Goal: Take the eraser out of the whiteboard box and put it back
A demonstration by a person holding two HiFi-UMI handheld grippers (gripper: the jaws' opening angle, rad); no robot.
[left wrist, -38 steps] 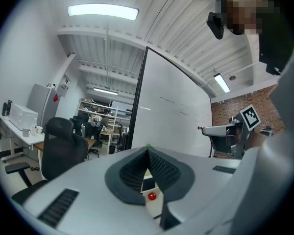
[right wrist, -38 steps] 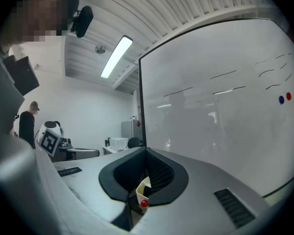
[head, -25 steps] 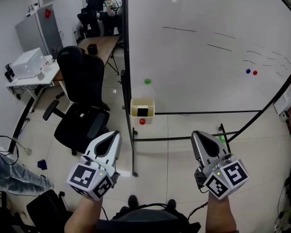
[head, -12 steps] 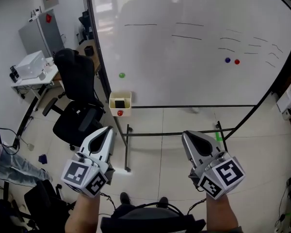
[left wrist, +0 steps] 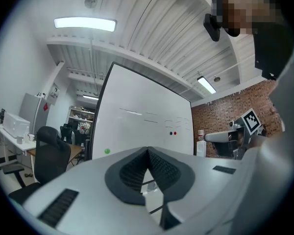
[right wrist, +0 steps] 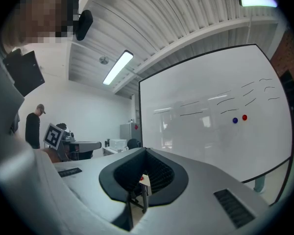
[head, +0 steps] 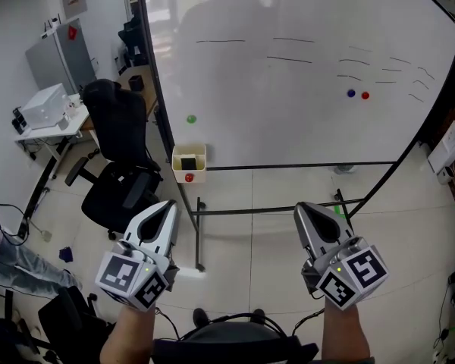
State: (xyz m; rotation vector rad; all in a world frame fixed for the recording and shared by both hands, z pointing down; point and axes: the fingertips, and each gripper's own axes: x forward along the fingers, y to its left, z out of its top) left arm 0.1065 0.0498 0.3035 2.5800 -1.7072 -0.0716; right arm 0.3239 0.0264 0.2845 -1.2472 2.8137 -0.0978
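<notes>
Whiteboard: the large white whiteboard in a black frame (head: 288,74) is standing upright on the pale tiled floor (head: 409,233) and is carrying a few thin dark lines
Chair: the black swivel office chair (head: 121,173) is standing just left of the board's left edge
Left gripper: the grey left gripper with a marker cube (head: 167,208) is pointing toward the board; its jaws are pressing together at the tips and are pinching nothing
Right gripper: the grey right gripper with a marker cube (head: 307,211) is pointing the same way, with its jaws also pressed together and nothing in between
Box: the small cream open-topped box (head: 198,173) is hanging at the lower left corner of the board, well apart from both grippers
Eraser: the dark eraser (head: 187,162) is sitting inside the box
Magnets: a round red magnet (head: 188,177) is sticking on the box front, and a green one (head: 190,118) is sitting on the board above it
</notes>
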